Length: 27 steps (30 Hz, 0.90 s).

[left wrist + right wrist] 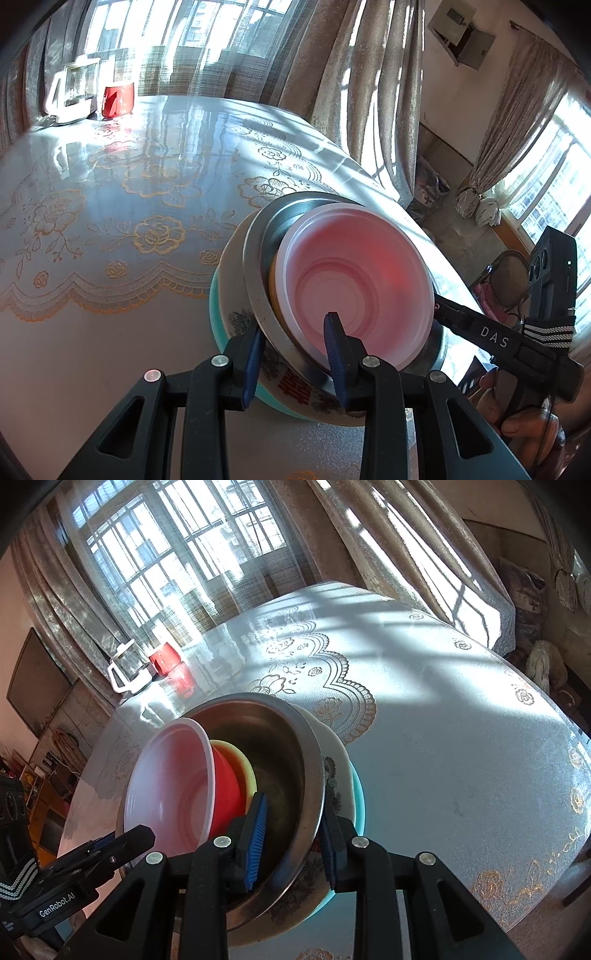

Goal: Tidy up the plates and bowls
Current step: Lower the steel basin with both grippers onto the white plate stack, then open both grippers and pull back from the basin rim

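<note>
Nested bowls between tool pads, red cup beyond.

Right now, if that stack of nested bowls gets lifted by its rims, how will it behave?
Likely heavy: a steel bowl sits inside a ceramic one. The plastic bowls lean loosely and could slide. The glossy steel rim may slip.

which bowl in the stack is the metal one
The steel bowl, second from the outside: grey and shiny, nested in the flowered white bowl and holding the yellow, red and pale pink plastic ones.
</note>
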Motion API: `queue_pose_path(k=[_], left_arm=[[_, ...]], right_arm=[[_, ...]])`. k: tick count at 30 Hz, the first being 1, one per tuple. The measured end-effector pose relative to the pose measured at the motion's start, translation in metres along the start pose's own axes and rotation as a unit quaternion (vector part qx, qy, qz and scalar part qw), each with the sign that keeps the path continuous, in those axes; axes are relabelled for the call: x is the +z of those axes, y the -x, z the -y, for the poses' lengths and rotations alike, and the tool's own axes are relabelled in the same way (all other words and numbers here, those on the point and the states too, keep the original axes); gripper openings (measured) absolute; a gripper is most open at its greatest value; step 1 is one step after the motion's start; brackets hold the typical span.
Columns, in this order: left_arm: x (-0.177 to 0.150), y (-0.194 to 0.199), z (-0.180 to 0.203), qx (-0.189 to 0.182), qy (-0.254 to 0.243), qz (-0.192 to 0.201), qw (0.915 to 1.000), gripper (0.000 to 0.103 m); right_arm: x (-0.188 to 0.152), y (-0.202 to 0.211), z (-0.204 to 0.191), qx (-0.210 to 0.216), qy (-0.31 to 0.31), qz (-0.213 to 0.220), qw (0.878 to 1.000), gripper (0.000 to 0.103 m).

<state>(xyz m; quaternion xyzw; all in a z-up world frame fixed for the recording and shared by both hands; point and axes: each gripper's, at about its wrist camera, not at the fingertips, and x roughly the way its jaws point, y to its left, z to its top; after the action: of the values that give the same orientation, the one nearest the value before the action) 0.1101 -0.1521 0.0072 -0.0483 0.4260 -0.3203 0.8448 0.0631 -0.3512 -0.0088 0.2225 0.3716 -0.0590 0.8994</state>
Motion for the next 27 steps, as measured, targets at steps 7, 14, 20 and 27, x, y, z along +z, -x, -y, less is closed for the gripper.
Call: queue_pose_path(k=[7, 14, 20, 27], left_arm=[[0.0022, 0.0058, -0.006, -0.001, 0.014, 0.01, 0.9998, 0.035], [0.0014, 0.0055, 0.0018, -0.01, 0.0, 0.007, 0.9999, 0.038], [0.004, 0.0067, -0.0006, -0.008, 0.007, 0.005, 0.9999, 0.039], [0.0055, 0.0102, 0.0024, 0.006, 0.012, 0.015, 0.9998, 0.05]], right_arm=[[-0.0005, -0.0004, 0.0014, 0.005, -0.005, 0.0, 1.0, 0.027], [-0.0021, 0.0014, 0.0046, 0.023, -0.025, -0.01, 0.999, 0.024], [-0.0062, 0.0053, 0.0011, 0.031, -0.025, -0.018, 0.999, 0.024], [-0.006, 0.0088, -0.0015, 0.044, -0.031, -0.031, 0.998, 0.024]])
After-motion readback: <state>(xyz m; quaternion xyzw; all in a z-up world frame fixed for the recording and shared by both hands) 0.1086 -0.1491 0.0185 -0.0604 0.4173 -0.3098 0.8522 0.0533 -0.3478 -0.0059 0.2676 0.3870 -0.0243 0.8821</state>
